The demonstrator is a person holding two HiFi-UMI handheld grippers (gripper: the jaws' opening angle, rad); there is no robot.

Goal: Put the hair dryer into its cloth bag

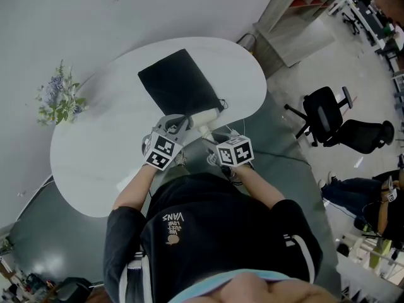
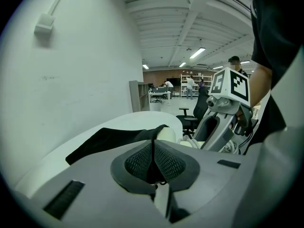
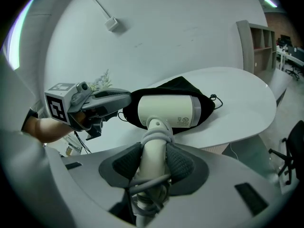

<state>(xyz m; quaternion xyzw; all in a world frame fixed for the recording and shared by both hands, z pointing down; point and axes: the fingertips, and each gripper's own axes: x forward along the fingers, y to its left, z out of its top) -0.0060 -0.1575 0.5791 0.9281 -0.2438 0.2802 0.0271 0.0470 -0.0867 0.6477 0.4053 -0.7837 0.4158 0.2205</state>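
A black cloth bag point(image 1: 177, 84) lies flat on the white table point(image 1: 95, 156), its mouth toward me. My left gripper point(image 1: 178, 126) is shut on the edge of the bag's mouth; in the left gripper view the black cloth point(image 2: 109, 139) runs up between the closed jaws point(image 2: 153, 148). The right gripper point(image 3: 154, 163) is shut on the handle of the white hair dryer point(image 3: 166, 110), with the cord wound round that handle. The dryer's barrel point(image 1: 203, 117) sits at the bag's point(image 3: 190, 89) opening, lying crosswise, partly over the black cloth. The two grippers are close together at the table's near edge.
A bunch of artificial flowers point(image 1: 58, 103) stands at the table's left end against the wall. A black office chair point(image 1: 334, 122) is on the floor to the right, a wooden shelf unit point(image 1: 297, 17) behind it. The table's rounded right edge point(image 3: 256, 122) lies just beyond the bag.
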